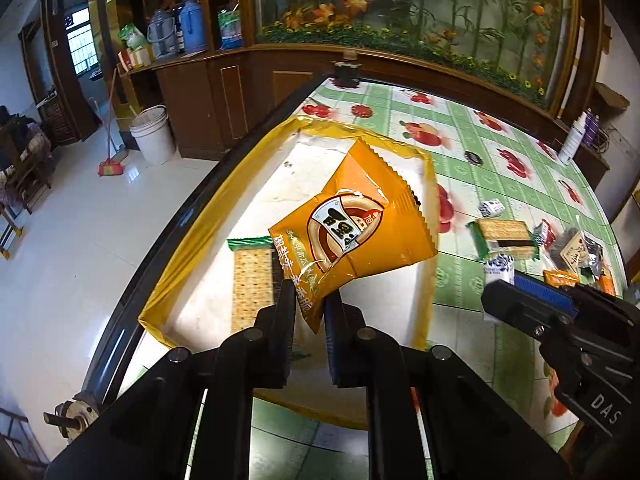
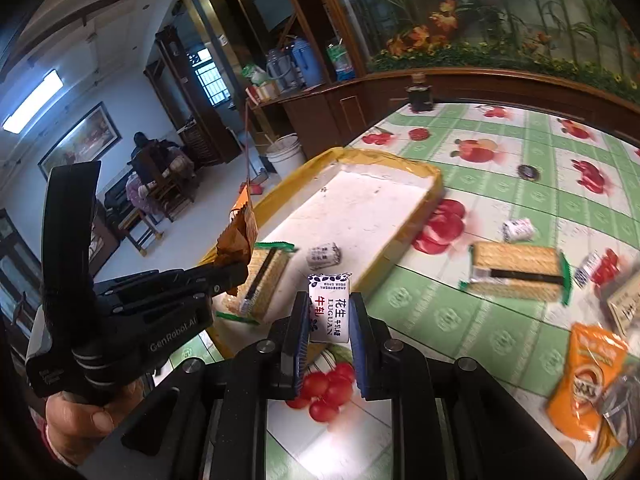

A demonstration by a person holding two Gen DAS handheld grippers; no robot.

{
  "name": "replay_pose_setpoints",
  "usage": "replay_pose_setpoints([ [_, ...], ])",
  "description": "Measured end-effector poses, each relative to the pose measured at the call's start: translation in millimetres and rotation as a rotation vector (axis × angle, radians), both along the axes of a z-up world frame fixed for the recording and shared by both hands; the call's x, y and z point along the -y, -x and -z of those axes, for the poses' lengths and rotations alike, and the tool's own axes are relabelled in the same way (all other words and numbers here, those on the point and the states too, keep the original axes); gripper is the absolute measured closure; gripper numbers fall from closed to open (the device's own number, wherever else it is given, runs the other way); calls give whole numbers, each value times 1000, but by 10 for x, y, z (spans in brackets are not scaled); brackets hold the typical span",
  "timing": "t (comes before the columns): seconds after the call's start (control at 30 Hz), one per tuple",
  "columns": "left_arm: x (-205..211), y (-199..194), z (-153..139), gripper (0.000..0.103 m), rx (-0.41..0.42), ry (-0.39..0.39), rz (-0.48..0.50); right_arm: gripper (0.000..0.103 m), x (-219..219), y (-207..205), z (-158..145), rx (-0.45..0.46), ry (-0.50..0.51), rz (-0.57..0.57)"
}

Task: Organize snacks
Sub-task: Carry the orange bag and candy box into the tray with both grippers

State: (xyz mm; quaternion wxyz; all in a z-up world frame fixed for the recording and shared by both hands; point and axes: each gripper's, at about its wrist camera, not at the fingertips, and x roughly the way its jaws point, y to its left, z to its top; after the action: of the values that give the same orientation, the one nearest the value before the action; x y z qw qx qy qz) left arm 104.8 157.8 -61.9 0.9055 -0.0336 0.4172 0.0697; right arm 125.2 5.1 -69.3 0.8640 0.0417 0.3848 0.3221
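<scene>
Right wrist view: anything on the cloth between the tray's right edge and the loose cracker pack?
Nothing. Between tray and cracker pack there is only tablecloth with red fruit print, in the right wrist view.

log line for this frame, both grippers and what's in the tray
left gripper: shut on orange packet, above tray | right gripper: shut on white candy | tray: cracker pack, small candy

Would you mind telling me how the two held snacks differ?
The orange packet is large, flat and pinched by its corner; the white candy is small, blocky and gripped across its middle. The packet hangs over the tray; the candy is nearer its edge. Both are held aloft.
</scene>
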Motion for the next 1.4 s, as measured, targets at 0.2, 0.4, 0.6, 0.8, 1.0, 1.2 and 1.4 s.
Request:
replay_pose_setpoints([
  [0.2,-168,-77,96,91,-28,10,-36,84,-261,-269,57,-12,-2,-31],
  [0.4,-221,-213,241,91,-73,31,-54,84,-561,-538,164,-19,49,-40],
  [0.6,-229,-275,320,92,-90,23,-59,84,-678,-777,298,-37,78,-32],
  [0.8,-203,-281,307,90,-85,1,-59,80,-749,-890,409,-52,109,-37],
  [1.0,-225,-241,238,55,-59,-17,-87,80,-738,-861,400,-43,114,-37],
  [1.2,-146,-143,89,51,-14,-45,-80,65,-580,-748,238,-8,94,-13],
  [1.4,-64,-71,-1,47,5,-43,-66,62,-321,-577,108,9,69,22],
])
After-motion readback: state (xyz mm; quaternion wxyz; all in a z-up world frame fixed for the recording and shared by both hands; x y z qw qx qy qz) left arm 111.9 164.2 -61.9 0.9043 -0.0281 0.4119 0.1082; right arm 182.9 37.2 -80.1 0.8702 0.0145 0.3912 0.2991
